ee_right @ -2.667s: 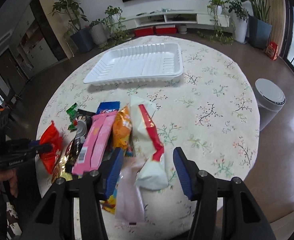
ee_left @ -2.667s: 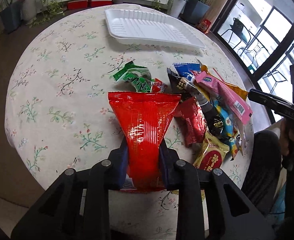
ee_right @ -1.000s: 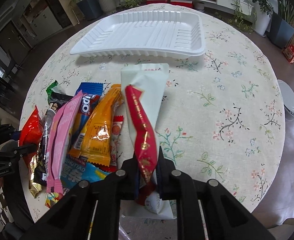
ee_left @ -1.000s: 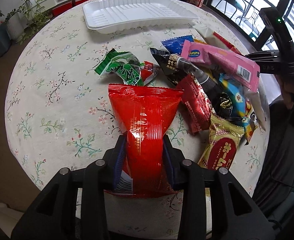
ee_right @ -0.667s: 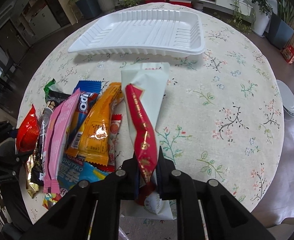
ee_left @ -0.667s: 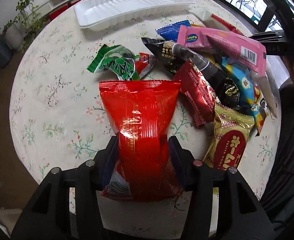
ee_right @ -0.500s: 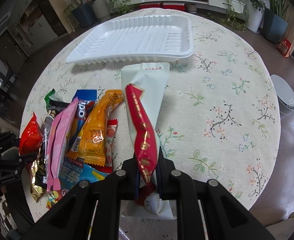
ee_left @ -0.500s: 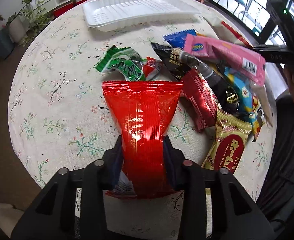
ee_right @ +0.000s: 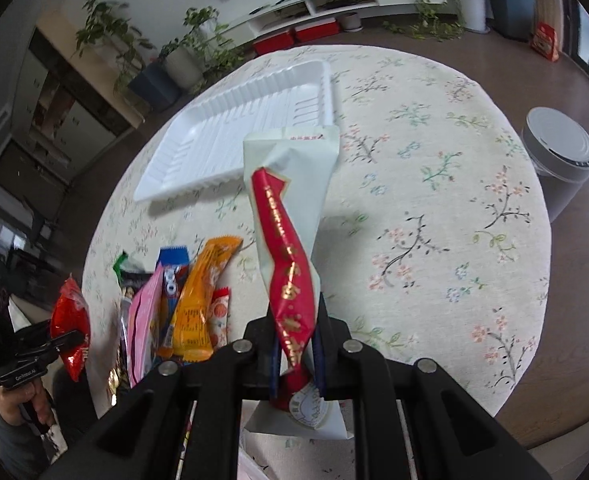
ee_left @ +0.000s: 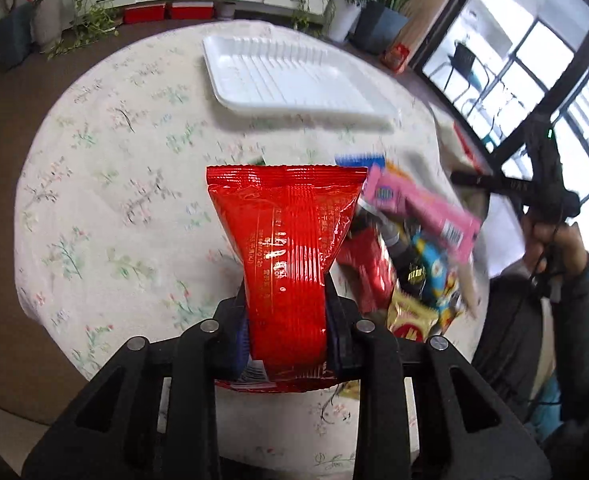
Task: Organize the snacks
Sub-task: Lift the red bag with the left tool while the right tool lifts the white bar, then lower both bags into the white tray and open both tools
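**Gripping a snack pack in each hand above the table**

Pinching the red snack bag [ee_left: 290, 248] at its lower part, the left gripper [ee_left: 288, 324] has just been closing, and the bag is squeezed narrow between its pads, fanning wide beyond the fingertips. The right gripper [ee_right: 294, 344] is pressed together on the white pack with a red ribbon print [ee_right: 290, 240], which stands up from the jaws and leans toward the far side of the table [ee_right: 434, 208].

Just past the left gripper, at the table's near edge, lies the loose heap of snacks: a pink pack [ee_left: 418, 210] on top, a blue-topped pack [ee_left: 358, 159] behind it, a gold pack [ee_left: 410, 316] nearest the edge. From the right wrist the same heap shows an orange pack [ee_right: 202, 292] beside the pink one.

Farther on, toward the far edge of the flowered cloth, sits the white tray [ee_left: 290, 76], with nothing in it.
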`<action>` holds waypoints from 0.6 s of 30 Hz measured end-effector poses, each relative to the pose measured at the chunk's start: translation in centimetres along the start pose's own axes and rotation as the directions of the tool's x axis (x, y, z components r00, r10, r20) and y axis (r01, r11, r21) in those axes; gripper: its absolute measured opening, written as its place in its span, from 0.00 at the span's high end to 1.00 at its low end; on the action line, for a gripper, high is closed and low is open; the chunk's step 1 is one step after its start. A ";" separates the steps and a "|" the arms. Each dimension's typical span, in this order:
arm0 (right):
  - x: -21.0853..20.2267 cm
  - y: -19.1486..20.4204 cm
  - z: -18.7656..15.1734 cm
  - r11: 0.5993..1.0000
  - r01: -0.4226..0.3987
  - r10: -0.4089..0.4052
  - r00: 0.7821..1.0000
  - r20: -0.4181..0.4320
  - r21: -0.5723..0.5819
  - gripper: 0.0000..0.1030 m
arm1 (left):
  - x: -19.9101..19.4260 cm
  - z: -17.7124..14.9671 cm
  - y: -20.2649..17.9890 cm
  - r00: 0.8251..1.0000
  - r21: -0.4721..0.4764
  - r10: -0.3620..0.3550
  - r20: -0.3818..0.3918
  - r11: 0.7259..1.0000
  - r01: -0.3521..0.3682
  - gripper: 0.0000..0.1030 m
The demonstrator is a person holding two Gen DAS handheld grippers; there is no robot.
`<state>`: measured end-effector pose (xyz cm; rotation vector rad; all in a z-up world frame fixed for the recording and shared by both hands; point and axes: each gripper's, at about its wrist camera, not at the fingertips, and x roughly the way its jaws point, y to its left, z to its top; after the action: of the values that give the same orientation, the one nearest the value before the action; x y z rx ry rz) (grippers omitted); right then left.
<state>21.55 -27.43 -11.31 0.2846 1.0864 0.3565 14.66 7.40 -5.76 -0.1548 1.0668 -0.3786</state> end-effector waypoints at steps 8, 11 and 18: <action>-1.8 -2.1 3.8 0.996 -0.014 0.007 0.997 0.075 0.087 0.86 | -2.8 7.2 2.8 0.989 -0.040 -0.070 0.134 0.996 0.076 0.74; -2.4 -2.3 6.4 0.994 -0.022 0.010 0.994 0.109 0.105 0.86 | -2.0 10.5 3.1 0.985 -0.030 -0.068 0.157 0.997 0.074 0.74; -1.3 1.3 12.9 0.998 -0.045 0.038 0.990 0.138 0.044 0.86 | 1.8 18.1 3.0 0.988 -0.030 -0.044 0.148 0.998 0.049 0.74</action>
<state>32.37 -27.45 -4.10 0.3686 0.9555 0.3439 31.92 8.53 0.53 -0.2344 0.9254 -0.3860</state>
